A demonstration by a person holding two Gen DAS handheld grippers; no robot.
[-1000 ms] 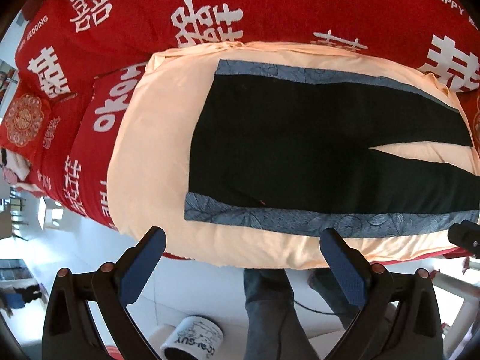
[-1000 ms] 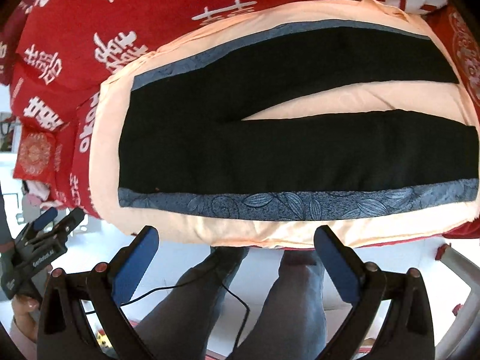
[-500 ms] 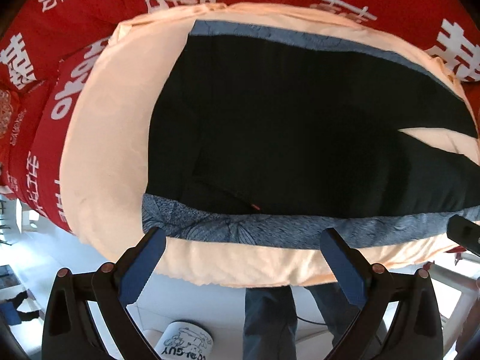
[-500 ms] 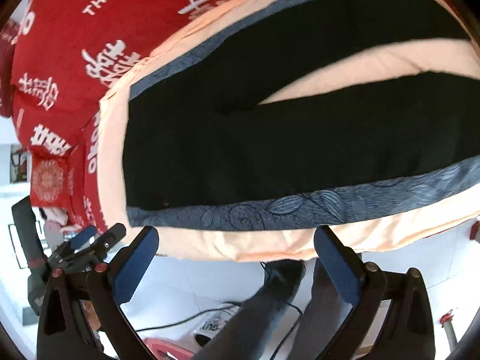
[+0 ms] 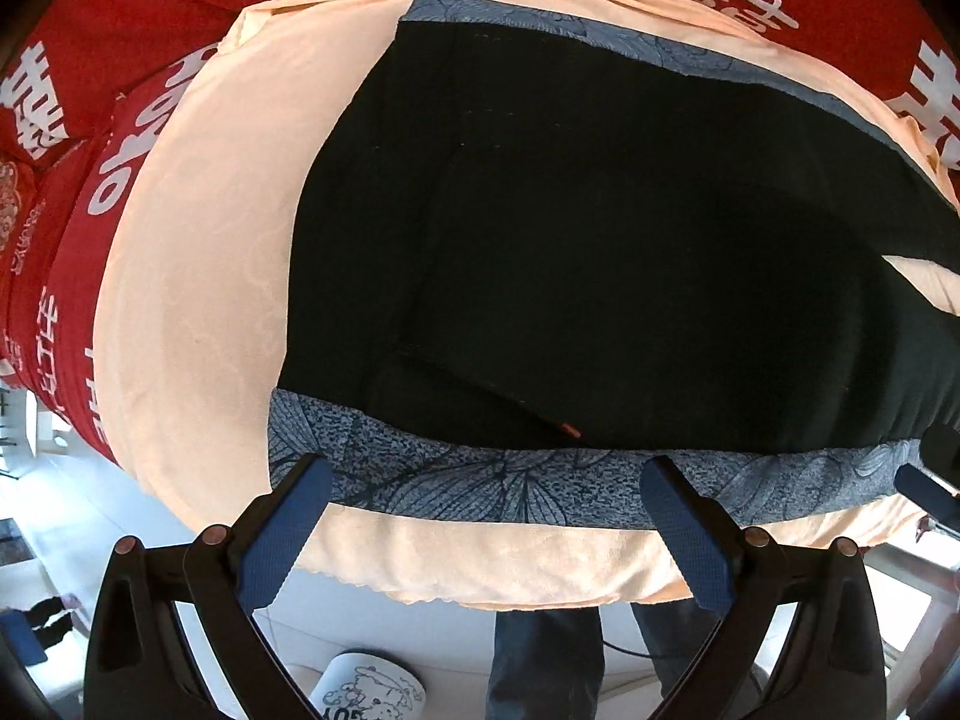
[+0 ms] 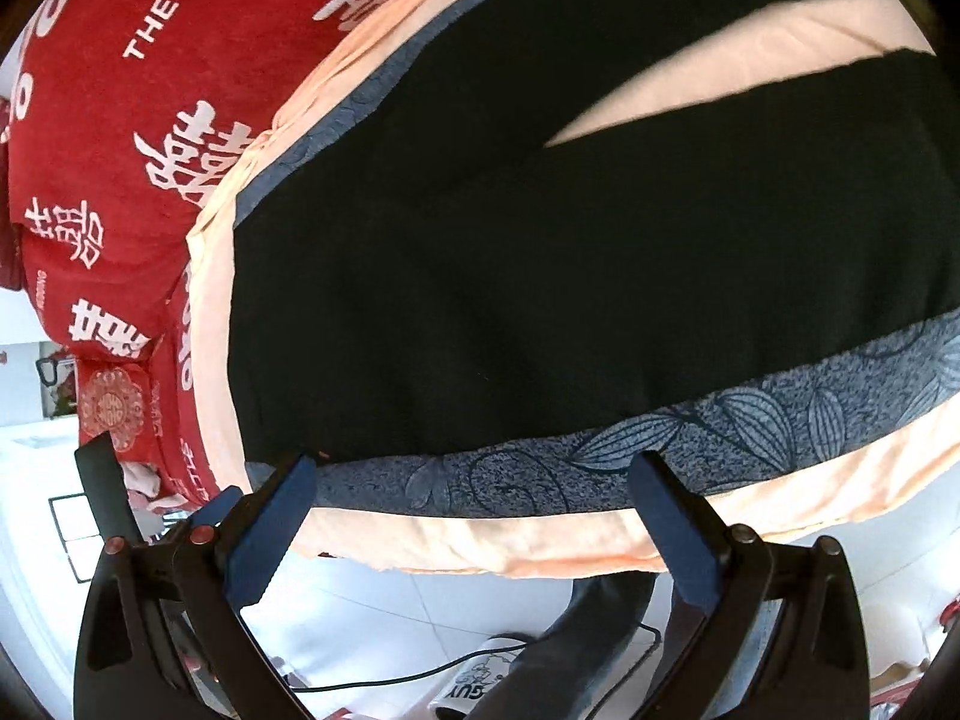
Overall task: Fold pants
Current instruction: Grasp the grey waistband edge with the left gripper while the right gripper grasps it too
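Black pants (image 5: 600, 252) with grey-blue leaf-patterned side stripes lie flat on a peach cloth (image 5: 198, 252), waist to the left, legs spread to the right. My left gripper (image 5: 486, 516) is open and empty, hovering over the near stripe (image 5: 480, 486) by the waist. My right gripper (image 6: 474, 510) is open and empty over the same near stripe (image 6: 660, 438) of the pants (image 6: 540, 276). The right gripper's tip shows at the right edge of the left wrist view (image 5: 930, 474).
The peach cloth (image 6: 480, 540) covers a bed with a red bedspread (image 5: 150, 18) printed with white characters. The bed's near edge is just below the grippers. A person's legs (image 5: 546, 660) and a white slipper (image 5: 366, 690) are on the floor below.
Both grippers have moved closer to the pants' near edge. The pants fill more of each view. Both stay open.
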